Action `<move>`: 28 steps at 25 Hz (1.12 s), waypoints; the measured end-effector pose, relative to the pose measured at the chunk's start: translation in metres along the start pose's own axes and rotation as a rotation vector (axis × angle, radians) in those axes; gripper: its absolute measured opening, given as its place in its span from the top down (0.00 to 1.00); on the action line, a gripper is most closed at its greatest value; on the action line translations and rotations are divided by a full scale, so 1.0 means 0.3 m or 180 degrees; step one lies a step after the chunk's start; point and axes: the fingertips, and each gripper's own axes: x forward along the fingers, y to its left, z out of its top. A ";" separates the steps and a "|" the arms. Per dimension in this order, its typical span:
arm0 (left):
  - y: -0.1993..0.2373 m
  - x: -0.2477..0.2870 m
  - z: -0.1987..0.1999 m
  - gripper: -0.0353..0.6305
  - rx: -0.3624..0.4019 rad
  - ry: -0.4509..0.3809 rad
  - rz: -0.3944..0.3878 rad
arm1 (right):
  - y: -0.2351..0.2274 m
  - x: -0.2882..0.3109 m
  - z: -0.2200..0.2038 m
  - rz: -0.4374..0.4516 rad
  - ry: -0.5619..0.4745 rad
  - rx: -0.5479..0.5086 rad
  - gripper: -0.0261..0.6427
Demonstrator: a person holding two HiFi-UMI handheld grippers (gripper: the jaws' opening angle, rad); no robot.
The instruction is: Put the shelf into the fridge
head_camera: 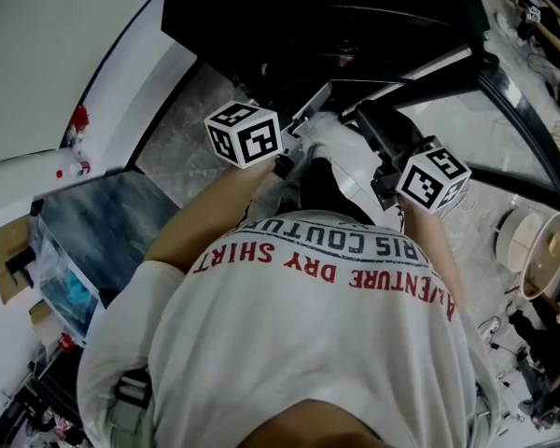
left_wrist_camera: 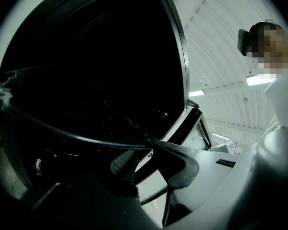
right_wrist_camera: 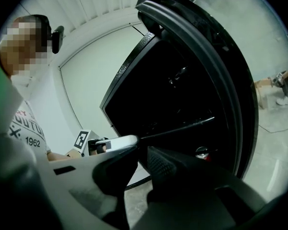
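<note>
Two grippers (left_wrist_camera: 149, 152) (right_wrist_camera: 140, 150) pinching shelf (left_wrist_camera: 86, 139) edge, fridge (head_camera: 308, 17) open

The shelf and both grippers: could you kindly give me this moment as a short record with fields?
shelf: thin panel, held at the open front of the fridge
left gripper: shut on the shelf's edge
right gripper: shut on the shelf's edge, at the opposite side
fridge: open, inside dark
shelf seated on its supports: cannot tell
</note>
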 end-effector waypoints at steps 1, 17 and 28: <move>0.004 0.005 0.003 0.78 0.0003 -0.0003 0.0007 | 0.002 0.002 0.000 0.0017 0.0003 -0.0008 0.86; 0.042 0.042 0.055 0.77 0.0111 -0.0065 0.0074 | 0.013 0.022 -0.013 0.0042 0.0118 -0.0059 0.89; 0.082 0.085 0.096 0.76 0.0155 -0.0092 0.0099 | -0.008 0.041 0.033 -0.0004 0.0084 -0.0100 0.89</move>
